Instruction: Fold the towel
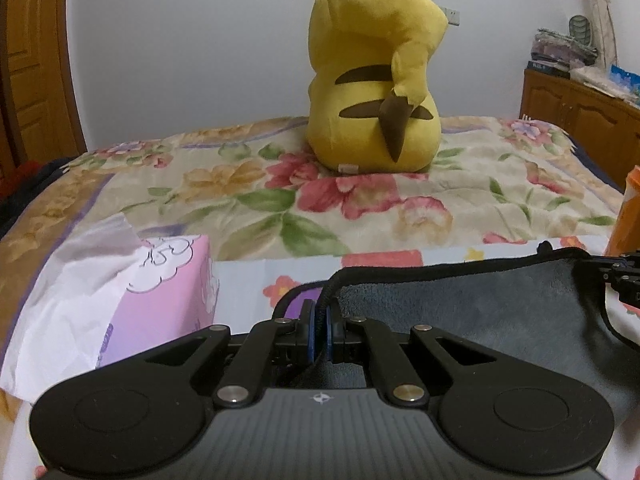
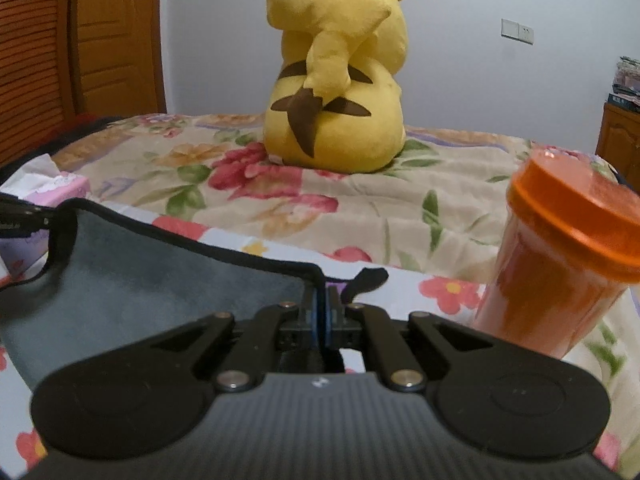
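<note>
A grey towel [image 1: 480, 304] with a black stitched edge hangs stretched between my two grippers above the flowered bed. My left gripper [image 1: 320, 320] is shut on the towel's left corner, the black edge pinched between its blue pads. My right gripper [image 2: 321, 312] is shut on the towel's right corner [image 2: 160, 264]; a small black hanging loop [image 2: 366, 278] sticks out beside it. The right gripper also shows at the right edge of the left wrist view [image 1: 624, 280], and the left gripper shows at the left edge of the right wrist view [image 2: 20, 218].
A pink tissue box [image 1: 160, 280] with a tissue sticking out stands to the left. An orange lidded jar [image 2: 560, 256] stands to the right. A yellow plush toy [image 1: 376, 80] sits further back on the bed. A wooden cabinet [image 1: 580, 108] is at the right.
</note>
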Motion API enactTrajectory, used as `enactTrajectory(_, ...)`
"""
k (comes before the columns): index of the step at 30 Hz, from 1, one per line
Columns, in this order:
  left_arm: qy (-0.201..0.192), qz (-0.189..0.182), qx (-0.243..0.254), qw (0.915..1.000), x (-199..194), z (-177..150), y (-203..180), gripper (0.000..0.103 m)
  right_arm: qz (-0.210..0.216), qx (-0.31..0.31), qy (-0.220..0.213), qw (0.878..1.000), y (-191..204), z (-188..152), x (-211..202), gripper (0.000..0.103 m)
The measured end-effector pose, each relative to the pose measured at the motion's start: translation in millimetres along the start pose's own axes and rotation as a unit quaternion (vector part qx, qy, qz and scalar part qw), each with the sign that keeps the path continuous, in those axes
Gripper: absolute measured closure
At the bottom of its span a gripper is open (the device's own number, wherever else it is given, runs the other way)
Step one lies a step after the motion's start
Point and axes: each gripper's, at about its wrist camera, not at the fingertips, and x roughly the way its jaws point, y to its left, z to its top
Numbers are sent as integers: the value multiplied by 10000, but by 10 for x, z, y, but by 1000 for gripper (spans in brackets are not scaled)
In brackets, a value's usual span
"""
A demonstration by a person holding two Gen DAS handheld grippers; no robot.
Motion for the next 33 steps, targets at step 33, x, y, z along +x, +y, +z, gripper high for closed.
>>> enactTrajectory(33, -81, -205, -19, 9998, -1511, -36, -323, 53, 302, 211, -227, 9991, 380, 180, -1507, 57)
